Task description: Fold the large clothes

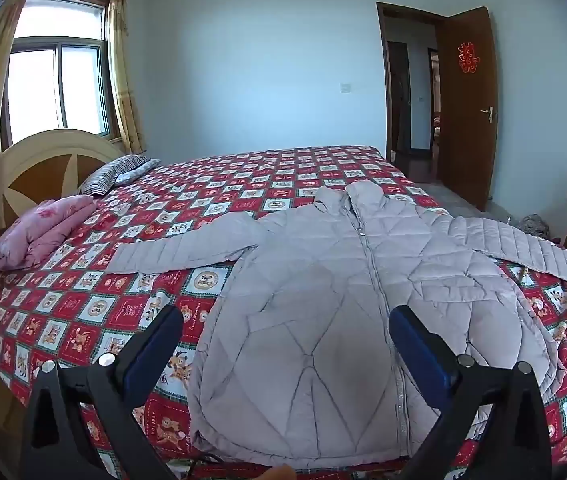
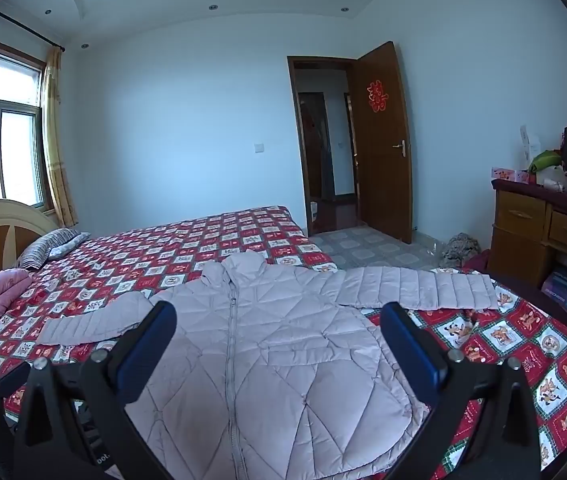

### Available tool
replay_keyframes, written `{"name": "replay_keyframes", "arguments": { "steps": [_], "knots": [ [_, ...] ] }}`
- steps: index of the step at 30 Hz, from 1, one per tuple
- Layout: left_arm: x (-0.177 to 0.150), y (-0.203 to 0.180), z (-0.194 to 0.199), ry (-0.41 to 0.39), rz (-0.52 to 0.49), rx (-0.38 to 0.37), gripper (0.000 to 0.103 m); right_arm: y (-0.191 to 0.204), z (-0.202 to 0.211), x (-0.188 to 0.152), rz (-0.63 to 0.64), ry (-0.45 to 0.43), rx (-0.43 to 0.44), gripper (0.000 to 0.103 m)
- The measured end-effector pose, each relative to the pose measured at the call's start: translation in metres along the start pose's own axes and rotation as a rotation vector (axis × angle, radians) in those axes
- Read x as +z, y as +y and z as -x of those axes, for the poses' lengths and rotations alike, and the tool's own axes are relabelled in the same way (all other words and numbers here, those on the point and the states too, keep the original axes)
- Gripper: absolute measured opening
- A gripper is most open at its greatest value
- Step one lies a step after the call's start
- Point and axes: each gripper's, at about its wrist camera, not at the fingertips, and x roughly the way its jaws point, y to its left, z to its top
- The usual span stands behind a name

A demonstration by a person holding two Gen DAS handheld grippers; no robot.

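Observation:
A pale lilac quilted puffer jacket (image 1: 323, 320) lies flat, zipped, front up, on the bed's red patterned cover (image 1: 83, 304), collar away from me and both sleeves spread out. My left gripper (image 1: 285, 326) is open and empty, hovering above the jacket's lower hem. In the right wrist view the jacket (image 2: 283, 340) lies the same way. My right gripper (image 2: 279, 320) is open and empty above the jacket's body. The right sleeve (image 2: 423, 288) reaches toward the bed's right edge.
A folded pink quilt (image 1: 39, 236) and a striped pillow (image 1: 115, 172) lie by the headboard (image 1: 43, 164) at left. A wooden dresser (image 2: 543, 224) with clutter stands at right. An open brown door (image 2: 383, 140) is at the back.

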Motion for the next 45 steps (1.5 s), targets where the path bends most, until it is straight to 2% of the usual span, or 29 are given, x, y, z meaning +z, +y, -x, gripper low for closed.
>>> {"name": "replay_keyframes", "arguments": {
  "steps": [3, 5, 8, 12, 16, 22, 45],
  "knots": [
    [-0.003, -0.012, 0.005, -0.019, -0.032, 0.029, 0.102, -0.002, -0.004, 0.001, -0.011, 0.008, -0.002, 0.103],
    [-0.003, -0.014, 0.005, -0.008, -0.014, 0.032, 0.102, -0.002, -0.006, 0.001, -0.019, 0.015, 0.0, 0.103],
    [-0.005, -0.002, 0.004, -0.001, 0.035, 0.014, 0.102, -0.009, -0.004, 0.003, -0.024, 0.018, 0.003, 0.103],
    [-0.005, 0.004, 0.002, 0.009, 0.039, -0.029, 0.102, -0.011, -0.001, 0.0, -0.021, 0.015, 0.001, 0.103],
    [-0.006, 0.002, 0.005, -0.014, 0.012, 0.0, 0.102, -0.009, -0.005, -0.003, -0.016, 0.023, -0.001, 0.103],
    [-0.003, 0.01, 0.006, -0.018, 0.051, -0.02, 0.102, -0.008, -0.005, -0.002, -0.017, 0.026, -0.002, 0.103],
    [-0.004, 0.011, 0.012, -0.034, 0.042, -0.018, 0.102, -0.005, -0.005, -0.002, -0.017, 0.026, -0.003, 0.103]
  ]
}}
